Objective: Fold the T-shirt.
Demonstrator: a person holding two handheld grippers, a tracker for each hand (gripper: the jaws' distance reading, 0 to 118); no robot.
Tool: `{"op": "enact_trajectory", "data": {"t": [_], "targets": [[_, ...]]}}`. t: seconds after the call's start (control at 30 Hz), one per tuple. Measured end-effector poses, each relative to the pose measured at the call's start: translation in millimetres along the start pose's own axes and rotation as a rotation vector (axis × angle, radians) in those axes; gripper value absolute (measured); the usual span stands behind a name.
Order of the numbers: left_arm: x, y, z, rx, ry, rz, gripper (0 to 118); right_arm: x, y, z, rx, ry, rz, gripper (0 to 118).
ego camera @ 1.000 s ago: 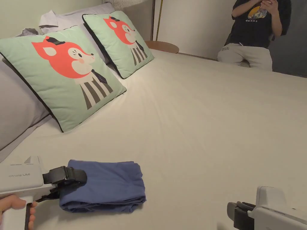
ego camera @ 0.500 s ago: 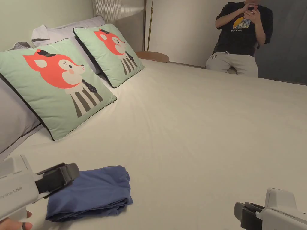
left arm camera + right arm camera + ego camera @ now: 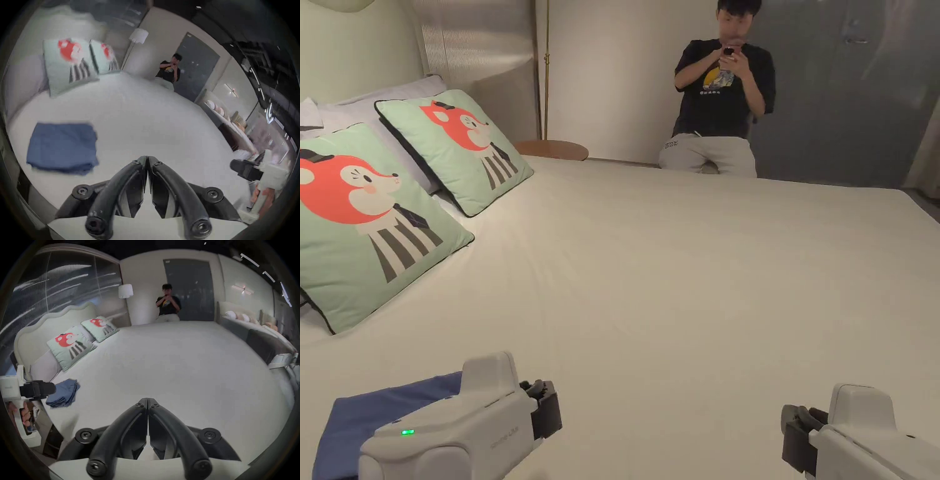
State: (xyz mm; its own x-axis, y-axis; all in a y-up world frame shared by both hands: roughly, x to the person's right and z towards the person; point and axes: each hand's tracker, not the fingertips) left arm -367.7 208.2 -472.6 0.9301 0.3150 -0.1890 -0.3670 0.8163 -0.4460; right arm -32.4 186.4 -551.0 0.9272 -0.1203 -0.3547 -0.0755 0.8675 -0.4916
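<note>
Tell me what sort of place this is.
Most likely a bedroom, perhaps a showroom: a wide bed with fox-print cushions at its padded headboard, and a floor lamp standing beside it.

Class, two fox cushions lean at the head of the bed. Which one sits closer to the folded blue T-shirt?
The nearer, larger-looking fox cushion: it lies on the folded blue T-shirt's side, while the other fox cushion sits farther back, toward the round side table.

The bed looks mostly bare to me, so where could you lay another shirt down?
The wide sheet between the fox cushions and the person sitting at the far edge is free. The near left corner is crowded: the folded blue T-shirt lies there beside the left gripper.
</note>
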Motion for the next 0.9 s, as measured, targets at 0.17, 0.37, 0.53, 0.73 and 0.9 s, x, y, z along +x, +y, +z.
{"op": "enact_trajectory", "data": {"t": [0.17,0.37,0.53,0.73,0.9], "targets": [[68,24,7,0.274,0.054,-0.217,0,13,39,39,0.260,-0.151,0.056,0],[126,50,20,0.534,0.072,-0.286,0,26,85,79,0.542,-0.306,0.112,0],[146,60,19,0.595,0.086,-0.289,0,39,96,85,0.606,-0.350,0.129,0],[148,52,15,0.565,0.099,-0.294,0,47,89,80,0.593,-0.351,0.129,0],[147,51,13,0.563,0.104,-0.307,0,44,90,80,0.589,-0.348,0.134,0]]}}
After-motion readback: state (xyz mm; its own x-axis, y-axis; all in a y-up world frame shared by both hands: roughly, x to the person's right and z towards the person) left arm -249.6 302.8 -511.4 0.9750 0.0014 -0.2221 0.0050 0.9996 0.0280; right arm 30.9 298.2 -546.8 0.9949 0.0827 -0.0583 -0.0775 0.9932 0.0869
